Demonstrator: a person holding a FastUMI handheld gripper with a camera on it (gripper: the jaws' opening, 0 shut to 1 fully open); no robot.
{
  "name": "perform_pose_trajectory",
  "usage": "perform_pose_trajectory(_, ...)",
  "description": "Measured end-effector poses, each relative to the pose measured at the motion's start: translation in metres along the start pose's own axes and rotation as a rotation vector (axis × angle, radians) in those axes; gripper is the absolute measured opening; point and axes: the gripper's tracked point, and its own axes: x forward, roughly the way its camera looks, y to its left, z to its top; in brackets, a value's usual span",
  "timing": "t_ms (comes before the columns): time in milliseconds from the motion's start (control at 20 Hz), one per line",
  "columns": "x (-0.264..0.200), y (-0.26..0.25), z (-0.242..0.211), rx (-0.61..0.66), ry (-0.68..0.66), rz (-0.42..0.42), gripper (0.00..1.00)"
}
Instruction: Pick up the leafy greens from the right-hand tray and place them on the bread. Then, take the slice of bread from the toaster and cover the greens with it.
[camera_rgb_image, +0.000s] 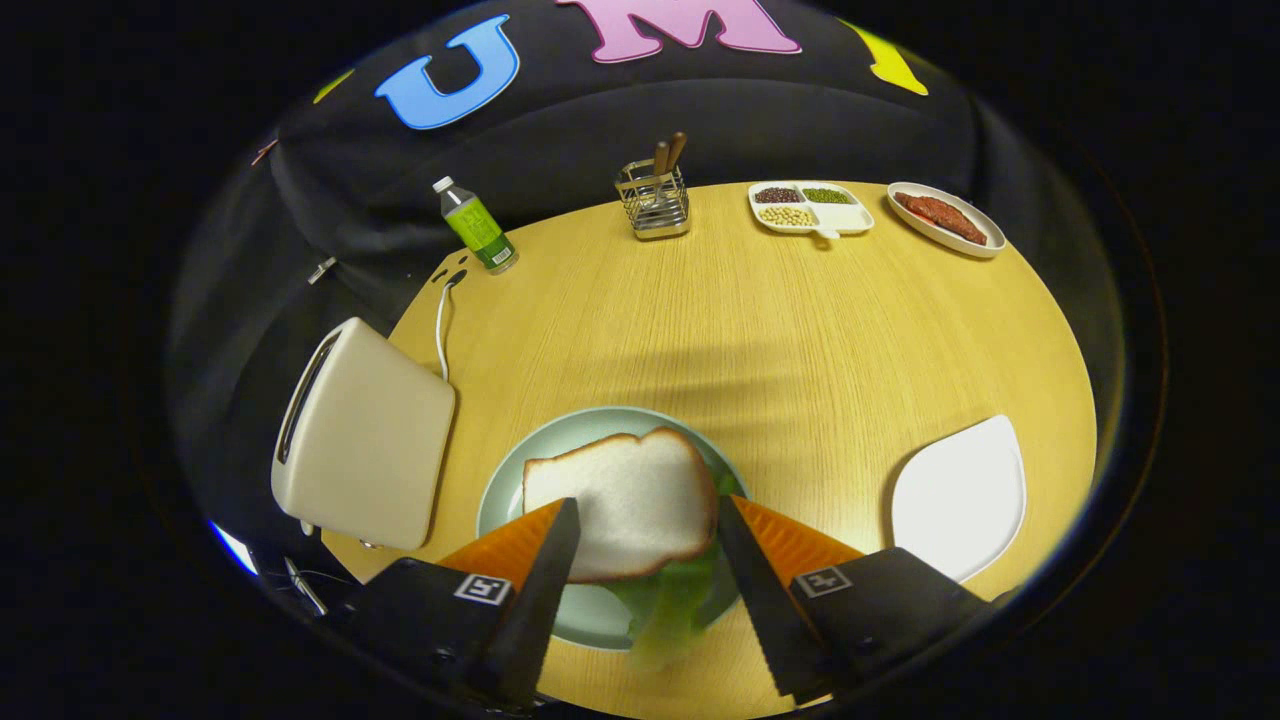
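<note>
Across the wooden table (760, 330), at 12 o'clock a wire holder (654, 203) with brown-handled utensils; at 1 o'clock a divided dish (812, 209) of beans, then an oval dish (945, 219) of red meat. At 3 o'clock a white tray (960, 497), bare. At 9 o'clock the toaster (362, 435). Dead ahead, on a pale green plate (500, 500): slice of bread (620, 500) atop leafy greens (672, 600). Gripper (648, 522) spread open, fingers flanking the bread, gripping nothing.
</note>
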Motion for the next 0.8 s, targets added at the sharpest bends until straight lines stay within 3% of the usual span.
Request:
perform_pose_trajectory(100,-0.007,-0.007,0.005,-0.028,-0.025,-0.015,0.99)
perform_pose_trajectory(600,-0.094,-0.029,0.074,-0.045,-0.260,-0.041,0.99)
perform_pose_trajectory(800,-0.145,-0.041,0.120,-0.067,-0.422,-0.079,0.98)
